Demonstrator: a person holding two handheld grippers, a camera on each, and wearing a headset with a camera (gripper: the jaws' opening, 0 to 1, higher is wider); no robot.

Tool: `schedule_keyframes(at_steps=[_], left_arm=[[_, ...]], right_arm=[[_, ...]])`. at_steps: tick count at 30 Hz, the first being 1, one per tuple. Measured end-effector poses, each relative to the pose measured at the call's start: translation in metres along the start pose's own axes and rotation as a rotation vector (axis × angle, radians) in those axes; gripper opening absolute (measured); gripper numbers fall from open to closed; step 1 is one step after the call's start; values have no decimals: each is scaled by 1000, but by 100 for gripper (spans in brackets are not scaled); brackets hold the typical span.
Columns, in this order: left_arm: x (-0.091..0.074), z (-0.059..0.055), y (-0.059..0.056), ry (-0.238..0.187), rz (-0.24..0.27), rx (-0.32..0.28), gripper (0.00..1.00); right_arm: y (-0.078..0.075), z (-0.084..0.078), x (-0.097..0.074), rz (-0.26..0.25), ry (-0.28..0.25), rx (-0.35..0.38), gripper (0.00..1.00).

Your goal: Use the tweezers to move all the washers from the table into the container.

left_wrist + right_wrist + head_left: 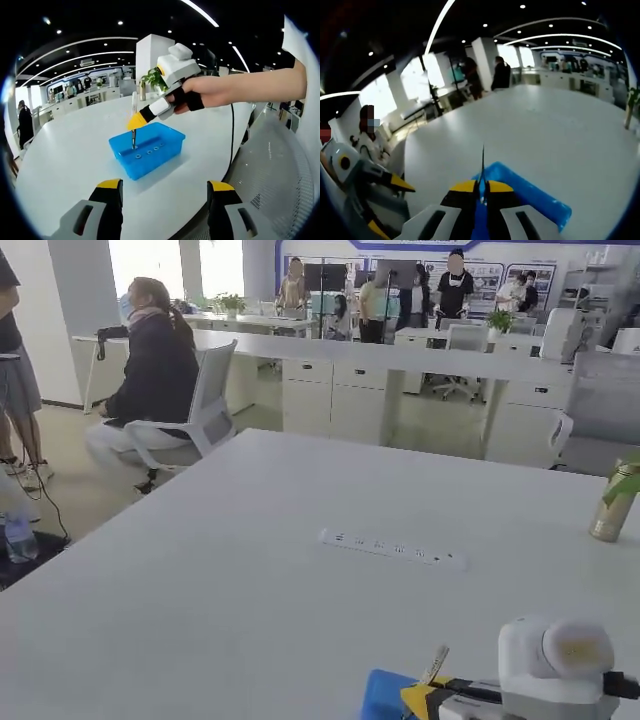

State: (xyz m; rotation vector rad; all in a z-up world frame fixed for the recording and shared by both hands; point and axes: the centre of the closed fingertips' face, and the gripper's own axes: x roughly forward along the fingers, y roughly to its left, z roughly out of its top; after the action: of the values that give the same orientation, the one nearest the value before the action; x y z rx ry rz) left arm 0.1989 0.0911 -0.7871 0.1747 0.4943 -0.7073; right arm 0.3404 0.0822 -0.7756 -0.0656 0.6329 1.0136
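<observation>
A blue container [150, 152] stands on the white table [70, 155], with several small washers [149, 151] on its floor. A hand holds my right gripper [136, 121] above it, shut on thin tweezers [133, 127] that point down, their tips inside the container near its left wall. In the right gripper view the tweezers [482, 170] stick out from the closed right gripper [482, 189] over the container [535, 200]. In the head view the right gripper [420, 698], the tweezers [436, 664] and a container corner [380, 695] sit at the bottom right. My left gripper [165, 200] stands open in front of the container, holding nothing.
A white power strip [392, 548] lies mid-table. A bottle with a plant [612, 510] stands at the table's right edge. A person sits on an office chair [205, 405] beyond the far left edge. The right gripper's cable [231, 135] hangs over the near edge.
</observation>
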Motion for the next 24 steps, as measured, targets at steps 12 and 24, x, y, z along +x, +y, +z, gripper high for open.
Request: schedule_keyframes(at_steps=[12,24], left_arm=[[-1,1,1,-7,7,-1,68],[-1,1,1,2,5,1,67]], right_arm=[[4,-25,8,2,66,-27,3],[6,-36,20,12,109,-92,3]])
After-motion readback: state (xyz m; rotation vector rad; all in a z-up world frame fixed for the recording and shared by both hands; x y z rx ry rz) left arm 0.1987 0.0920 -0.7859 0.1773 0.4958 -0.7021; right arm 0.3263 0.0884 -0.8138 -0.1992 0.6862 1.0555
